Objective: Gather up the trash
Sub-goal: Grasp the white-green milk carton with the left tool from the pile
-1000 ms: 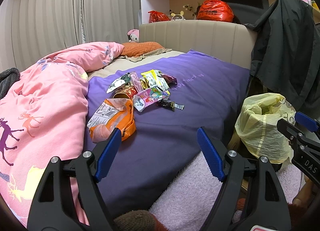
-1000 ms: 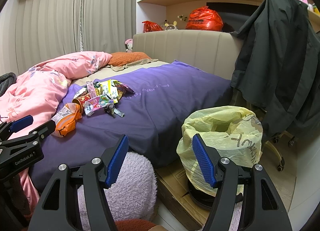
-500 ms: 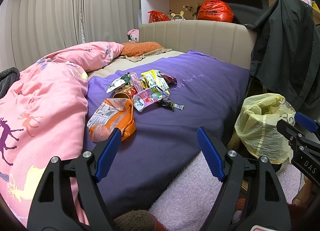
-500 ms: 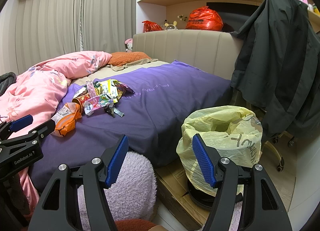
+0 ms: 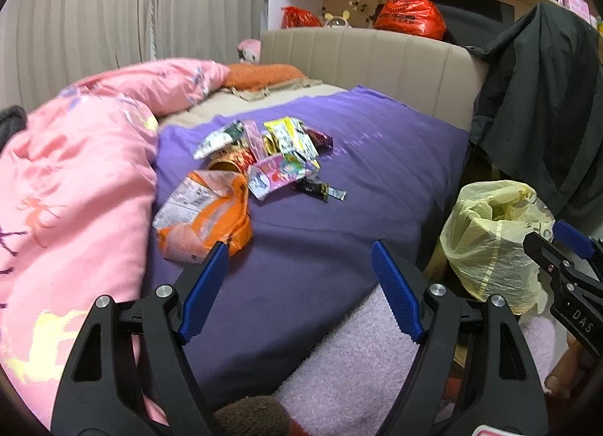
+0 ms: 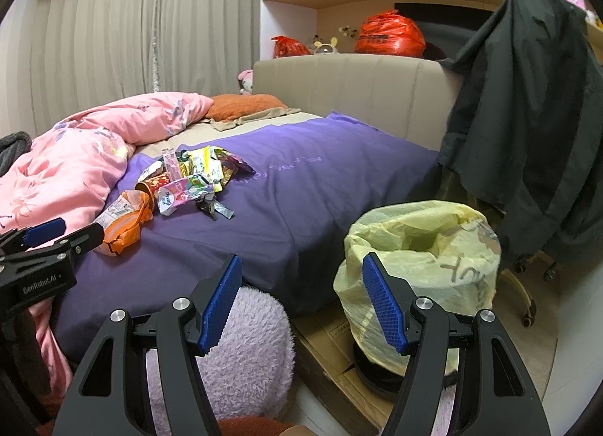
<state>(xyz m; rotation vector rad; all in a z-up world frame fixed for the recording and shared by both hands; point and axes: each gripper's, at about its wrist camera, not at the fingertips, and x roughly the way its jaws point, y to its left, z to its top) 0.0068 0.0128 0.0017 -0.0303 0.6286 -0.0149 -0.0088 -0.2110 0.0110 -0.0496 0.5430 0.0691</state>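
Observation:
A pile of snack wrappers (image 5: pixel 279 157) lies on the purple bedspread (image 5: pixel 377 179), with a large orange bag (image 5: pixel 205 213) nearest me and a small dark wrapper (image 5: pixel 320 189) at the pile's right edge. The pile (image 6: pixel 192 179) and the orange bag (image 6: pixel 122 217) also show in the right wrist view. A bin lined with a yellow bag (image 6: pixel 418 262) stands on the floor beside the bed; it also shows in the left wrist view (image 5: pixel 490 240). My left gripper (image 5: pixel 301 285) is open and empty, just short of the orange bag. My right gripper (image 6: pixel 301 296) is open and empty, left of the bin.
A pink duvet (image 5: pixel 75 179) covers the bed's left side. A fluffy pink cushion (image 6: pixel 245 341) lies at the bed's foot. A dark jacket (image 6: pixel 527 126) hangs on a wheeled chair to the right. Flat cardboard (image 6: pixel 331 353) lies under the bin. Red bags (image 6: pixel 388 36) sit behind the headboard.
Both grippers have drifted slightly forward toward the bed. Both stay open and empty.

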